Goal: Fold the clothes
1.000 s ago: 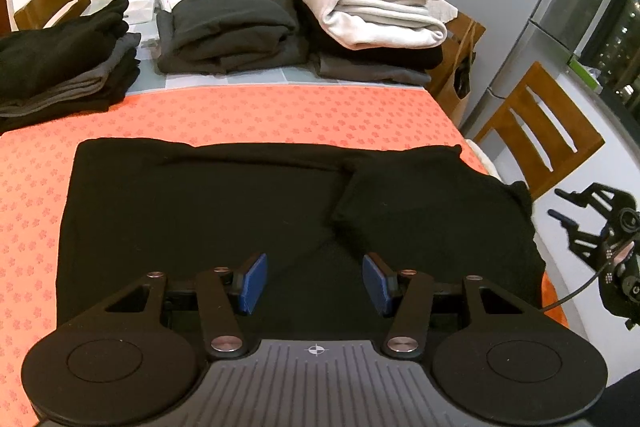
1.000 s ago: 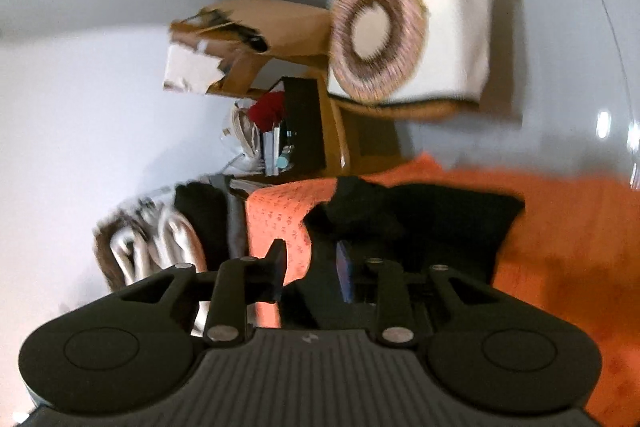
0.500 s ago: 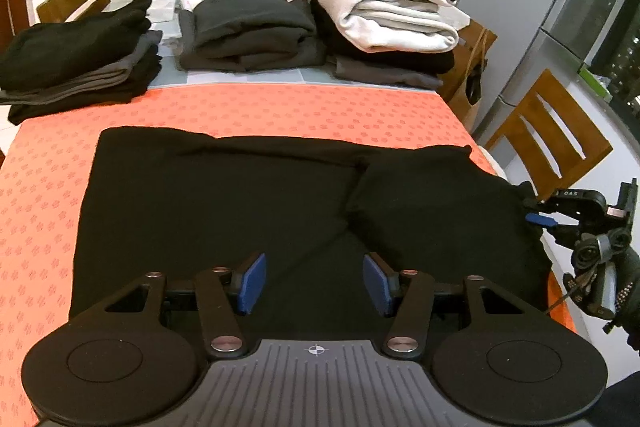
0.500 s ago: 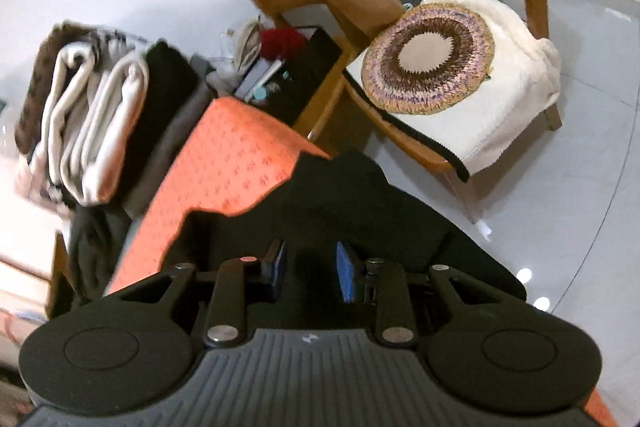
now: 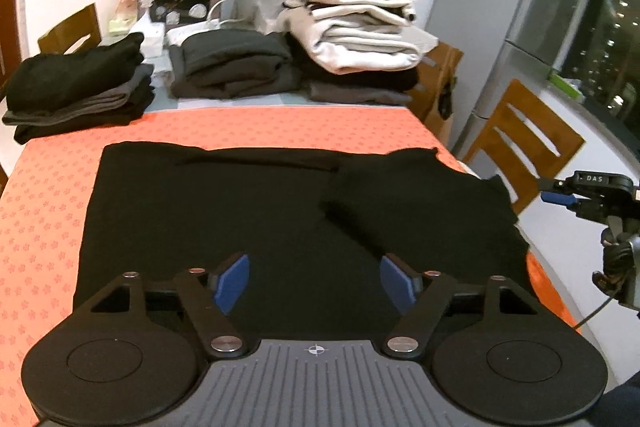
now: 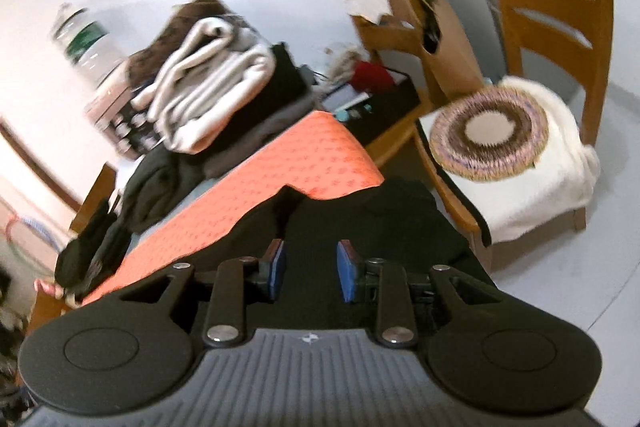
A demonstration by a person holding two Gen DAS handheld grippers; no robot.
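A: Where's the piece being folded?

B: The black garment [image 5: 224, 211] lies spread flat on the orange tablecloth [image 5: 48, 203], nearer the camera than the folded stacks [image 5: 236, 63] along the cloth's far edge. Its right part is already doubled over into a thicker lump, and that side reaches the cloth's right edge, by the wooden chair [image 5: 520, 151]

A: And the grippers?

B: The left gripper [image 5: 316, 281] hovers over the garment's near hem, released; its jaws have just been opening, and nothing sits between the blue pads [image 5: 232, 281]. The right gripper [image 6: 310, 269] is over the garment's right end beyond the cloth's right edge. Its jaws stand part open with black fabric visible behind the gap, but the pads don't appear to press on anything, so I'd call it loose rather than grasping. From the left view it shows off the cloth's right edge, clear of the fabric [image 5: 576, 193]

A: So which step is this?

B: My judgement: between folds. One side is turned in and both tools are empty, lining up for the next grab

A: What does that need?

B: Probably each gripper coming down onto an edge of the garment, the left on the near hem, the right on the bunched right side, pinching only the layers meant to travel, then carrying them together across the cloth so the fold lands square rather than dragging the whole piece
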